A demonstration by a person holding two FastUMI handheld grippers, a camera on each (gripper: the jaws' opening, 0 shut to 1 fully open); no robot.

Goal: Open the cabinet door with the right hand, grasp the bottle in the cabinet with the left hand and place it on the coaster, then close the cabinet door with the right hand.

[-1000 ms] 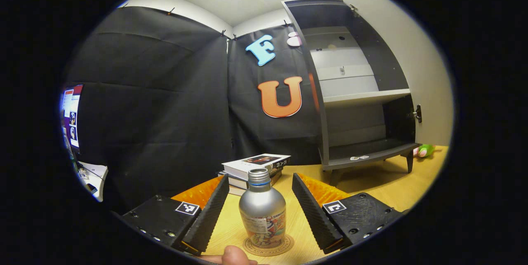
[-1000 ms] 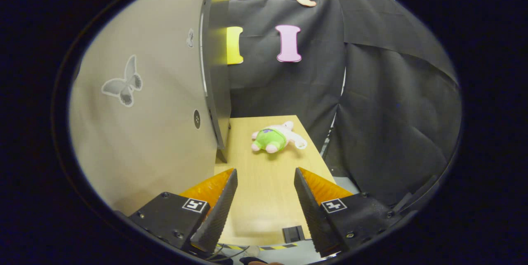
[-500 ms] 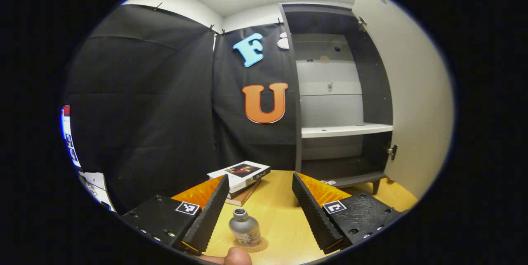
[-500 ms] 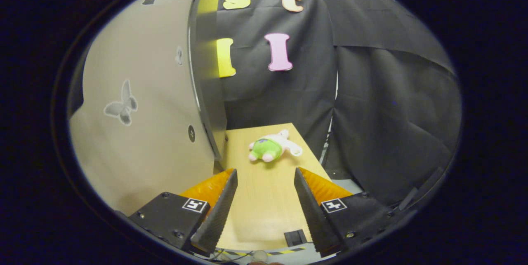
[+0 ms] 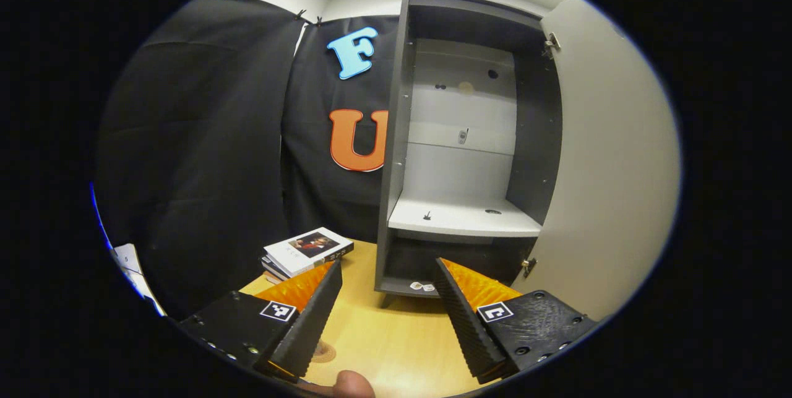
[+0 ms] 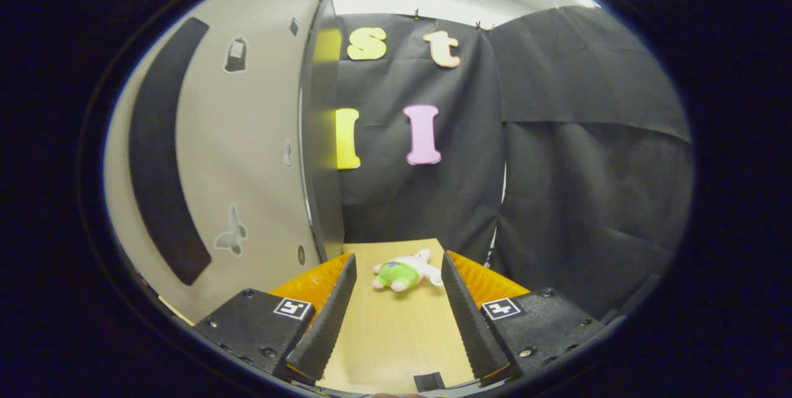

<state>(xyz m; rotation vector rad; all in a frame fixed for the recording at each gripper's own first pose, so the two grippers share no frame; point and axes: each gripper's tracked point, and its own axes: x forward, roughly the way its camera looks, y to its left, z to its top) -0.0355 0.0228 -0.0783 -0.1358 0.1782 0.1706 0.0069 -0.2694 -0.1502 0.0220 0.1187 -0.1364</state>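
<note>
Facing the open cabinet [image 5: 458, 156], door [image 5: 609, 169] swung wide.
Left gripper [image 5: 383, 311] and right gripper [image 6: 396, 311] both gape, empty, above the table [image 5: 396, 336].

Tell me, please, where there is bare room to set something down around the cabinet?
The cabinet shelf is nearly bare. Bare table lies between the left gripper and the cabinet; books crowd its left. Bare tabletop also runs from the right gripper to the plush toy.
</note>
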